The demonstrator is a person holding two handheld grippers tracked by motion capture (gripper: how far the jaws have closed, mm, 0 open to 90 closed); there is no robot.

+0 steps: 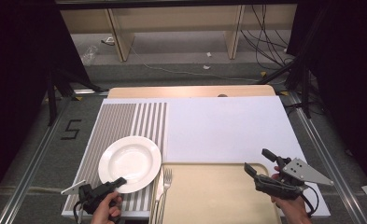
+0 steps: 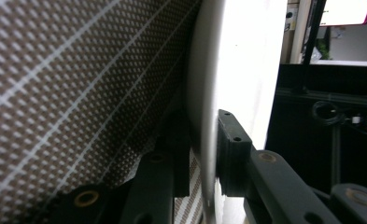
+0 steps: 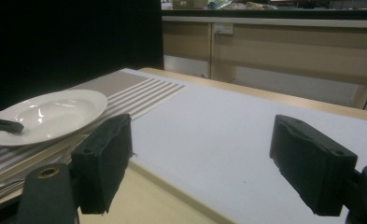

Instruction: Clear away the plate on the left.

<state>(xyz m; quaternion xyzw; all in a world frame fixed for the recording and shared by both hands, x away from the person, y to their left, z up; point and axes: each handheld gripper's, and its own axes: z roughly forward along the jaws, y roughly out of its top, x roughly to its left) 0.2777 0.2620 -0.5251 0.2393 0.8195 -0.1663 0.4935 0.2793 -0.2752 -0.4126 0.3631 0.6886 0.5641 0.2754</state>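
A white plate [image 1: 130, 161] lies on a brown-and-white striped placemat [image 1: 120, 119] at the near left of the table. My left gripper [image 1: 119, 182] reaches in from the front edge and is shut on the plate's near rim. In the left gripper view the rim of the plate [image 2: 204, 93] runs between the two black jaws of my left gripper [image 2: 202, 158], one pad under it and one on top. My right gripper [image 1: 257, 159] hovers open over the right end of a beige tray [image 1: 209, 196]. In the right gripper view its jaws [image 3: 207, 163] stand wide with nothing between them, and the plate [image 3: 50, 114] sits far left.
A fork [image 1: 167, 177] lies along the tray's left edge, next to the plate. A white board [image 1: 223, 126] covers the table's middle and right. Beyond the table's far edge are floor cables and wooden furniture legs.
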